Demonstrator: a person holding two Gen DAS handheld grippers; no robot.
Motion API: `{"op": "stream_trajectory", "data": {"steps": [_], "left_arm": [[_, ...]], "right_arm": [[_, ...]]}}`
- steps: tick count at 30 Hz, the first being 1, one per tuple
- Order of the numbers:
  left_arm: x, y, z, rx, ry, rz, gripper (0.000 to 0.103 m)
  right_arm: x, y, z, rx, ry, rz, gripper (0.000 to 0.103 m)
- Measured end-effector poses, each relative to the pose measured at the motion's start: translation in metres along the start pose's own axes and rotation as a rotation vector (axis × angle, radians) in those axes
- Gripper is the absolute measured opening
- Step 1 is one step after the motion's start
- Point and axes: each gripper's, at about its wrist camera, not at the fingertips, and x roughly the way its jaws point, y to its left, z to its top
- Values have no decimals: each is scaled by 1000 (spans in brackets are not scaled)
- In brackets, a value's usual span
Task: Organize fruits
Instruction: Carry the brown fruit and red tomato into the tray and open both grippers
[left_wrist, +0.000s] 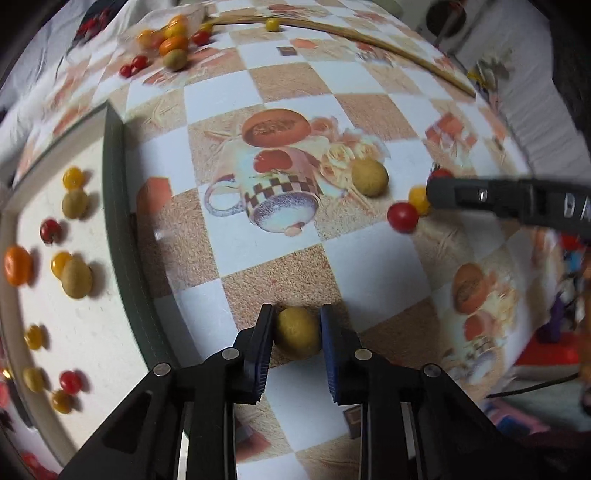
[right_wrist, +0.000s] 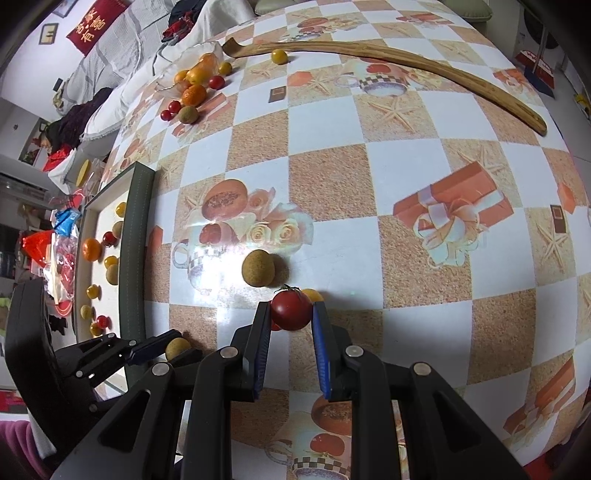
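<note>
A small brown-green fruit (left_wrist: 298, 331) sits between the two fingers of the left gripper (left_wrist: 296, 343). Both blue pads (left_wrist: 328, 354) touch its sides, so the gripper is closed on it. The fruit is low over the checkered tablecloth (left_wrist: 373, 266), close to the tray's dark green edge.

A red cherry tomato (right_wrist: 291, 309) sits between the fingers of the right gripper (right_wrist: 291, 332). The pads press on both sides of it, so that gripper is closed on the tomato. A yellow tomato (right_wrist: 313, 294) peeks out just behind it. Another brown-green fruit (right_wrist: 258, 267) lies on the cloth near them, a little farther away.

On the left side is a tray (left_wrist: 114, 206) with a white inside. In it lie yellow tomatoes, red tomatoes, more brown-green fruits and one orange (left_wrist: 17, 266), set apart from each other in loose rows.

At the far end of the table is a pile of fruit (right_wrist: 195, 86) with oranges, red tomatoes and one brown-green fruit. One yellow tomato (right_wrist: 279, 56) lies alone beside a long curved wooden stick (right_wrist: 424, 62). The stick runs across the far side of the table.

Beyond the table there is a sofa with grey cloth (right_wrist: 122, 40) and a red pillow (right_wrist: 98, 20) with yellow letters.
</note>
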Motion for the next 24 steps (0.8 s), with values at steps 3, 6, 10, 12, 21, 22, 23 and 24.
{"op": "stream_trajectory", "data": {"steps": [3,6,10,12,21,22,23,24], "left_arm": [[-8,11,2,-47,-18,-41,26],[-13,18,2,-63,-33,-43,26],[-22,34,5,-97,-47,-43,26],[-28,39,7,-115,-58,-40,26],[-51,64,1,-199,-117,-13,26],[-55,70,-1,-214,-123,-5,26],[-56,74,-2,-225,-126,-1,26],[-58,78,-4,-238,-130,3,26]], "right_arm": [[-1,6,2,-15,-2,-1,24],[-1,12,5,-29,0,2,24],[-2,25,8,-61,2,8,24],[-2,32,10,-79,3,12,24],[-5,79,26,-188,16,21,24],[-5,86,28,-205,18,23,24],[-5,93,30,-219,21,26,24],[-4,98,32,-231,23,30,24]]}}
